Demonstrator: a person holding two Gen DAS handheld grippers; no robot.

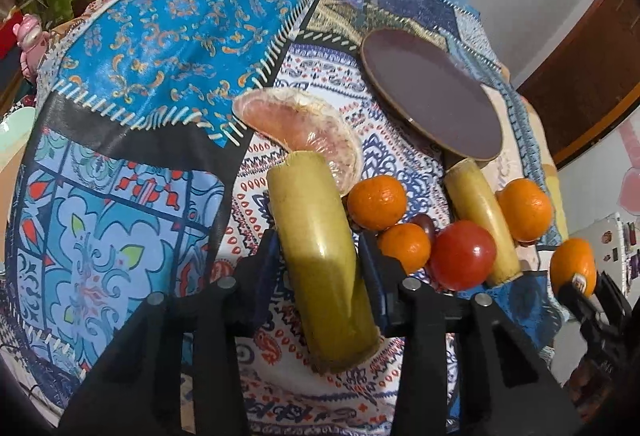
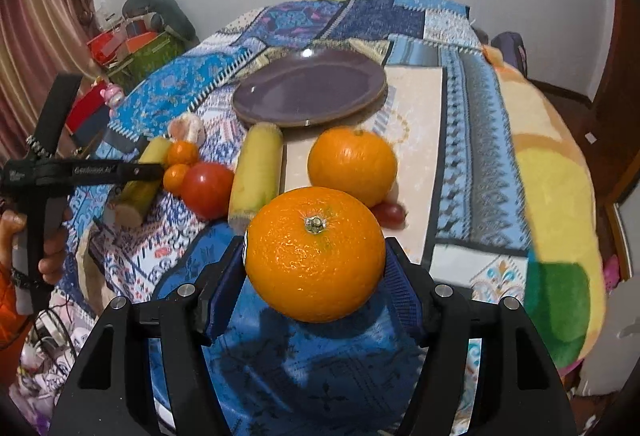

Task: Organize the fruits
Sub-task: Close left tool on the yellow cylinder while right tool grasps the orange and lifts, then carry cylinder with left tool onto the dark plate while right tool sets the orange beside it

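Note:
My left gripper [image 1: 320, 256] is shut on a yellow-green sugarcane piece [image 1: 320, 256], which also shows in the right wrist view [image 2: 142, 180]. My right gripper [image 2: 316, 268] is shut on a large orange [image 2: 314, 254], held above the cloth; it shows at the right edge of the left wrist view [image 1: 573, 268]. A purple plate [image 2: 308, 90] lies behind the fruit. On the cloth lie a second sugarcane piece [image 2: 258, 168], a tomato [image 2: 208, 188], two small mandarins [image 2: 182, 153], another orange [image 2: 352, 164], a pomelo segment [image 1: 296, 128] and a grape [image 2: 390, 213].
A patchwork cloth [image 1: 140, 164] covers the table. Boxes and clutter [image 2: 132, 44] stand off the table's far left. A yellow and green blanket [image 2: 556, 188] lies to the right.

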